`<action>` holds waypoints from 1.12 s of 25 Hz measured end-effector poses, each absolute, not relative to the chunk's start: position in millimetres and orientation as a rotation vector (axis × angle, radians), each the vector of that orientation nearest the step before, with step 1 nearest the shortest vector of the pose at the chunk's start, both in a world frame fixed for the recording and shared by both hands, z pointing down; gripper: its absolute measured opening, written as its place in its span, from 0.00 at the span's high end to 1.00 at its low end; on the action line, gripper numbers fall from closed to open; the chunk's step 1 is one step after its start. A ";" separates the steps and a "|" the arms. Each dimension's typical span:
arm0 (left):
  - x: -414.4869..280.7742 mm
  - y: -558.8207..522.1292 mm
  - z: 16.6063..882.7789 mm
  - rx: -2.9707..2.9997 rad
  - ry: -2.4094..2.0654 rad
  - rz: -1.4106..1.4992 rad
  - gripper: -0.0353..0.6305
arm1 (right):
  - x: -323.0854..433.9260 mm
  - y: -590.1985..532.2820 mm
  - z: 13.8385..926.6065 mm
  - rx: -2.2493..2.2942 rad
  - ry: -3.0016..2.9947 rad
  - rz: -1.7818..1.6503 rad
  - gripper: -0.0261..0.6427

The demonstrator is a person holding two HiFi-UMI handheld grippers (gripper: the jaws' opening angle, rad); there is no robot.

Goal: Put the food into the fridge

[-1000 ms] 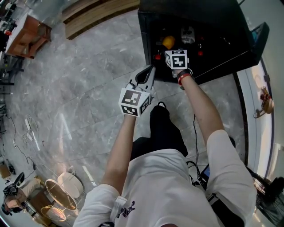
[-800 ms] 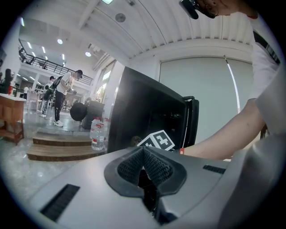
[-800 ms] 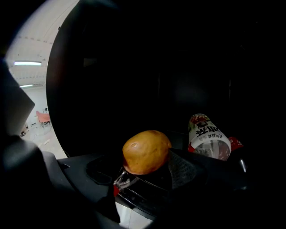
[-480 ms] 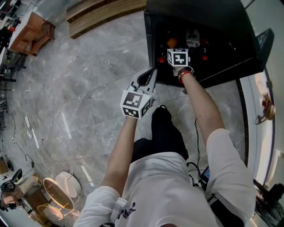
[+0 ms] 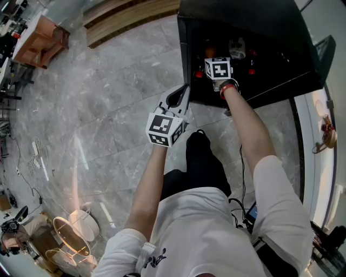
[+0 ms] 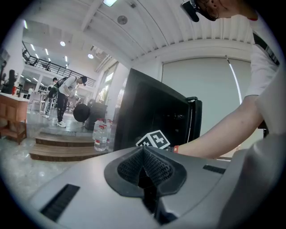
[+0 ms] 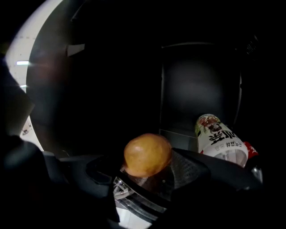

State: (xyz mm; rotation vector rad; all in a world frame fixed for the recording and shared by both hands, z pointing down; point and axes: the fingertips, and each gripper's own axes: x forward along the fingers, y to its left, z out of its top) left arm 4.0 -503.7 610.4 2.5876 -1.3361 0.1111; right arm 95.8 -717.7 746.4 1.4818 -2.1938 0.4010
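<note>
Food item (image 7: 147,154): one round, orange-yellow piece, smooth-skinned. Location: between the jaws of the right gripper (image 7: 149,175), inside the dark interior of the fridge (image 5: 238,13).

Task status, as judged: carrying-in largely done, the piece being already within the cabinet; release not yet made. Left to do: set it down, spread the jaws, draw the arm out. A shiny edge shows just below the piece; whether the piece rests on it cannot be told.

Right gripper: jaws closed partway on the food item, one ribbed pad on each side, pinching it low on its body so that most of it stands proud above them.

Left gripper (image 6: 144,166): jaws pressed together, nothing between them. Held outside the fridge, near its left front corner, over the floor (image 5: 108,119).

Neighbouring contents: white labelled bottle (image 7: 219,138), tilted, to the right of the held piece and a little farther in, apart from it. Small red items (image 5: 251,71) at the near edge of the interior; kind not legible.

Fridge: black cabinet, low, door swung open at the right.

Floor: grey marble.
</note>
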 end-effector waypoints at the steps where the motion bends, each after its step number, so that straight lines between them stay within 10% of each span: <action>1: 3.9 -502.8 610.3 2.587 -1.336 0.113 0.92 | 96.3 -716.4 745.4 1.479 -2.197 0.414 0.44; 28: 20.3 -445.1 555.6 2.539 -1.291 0.125 0.92 | 111.2 -633.0 684.6 1.545 -2.247 0.584 0.40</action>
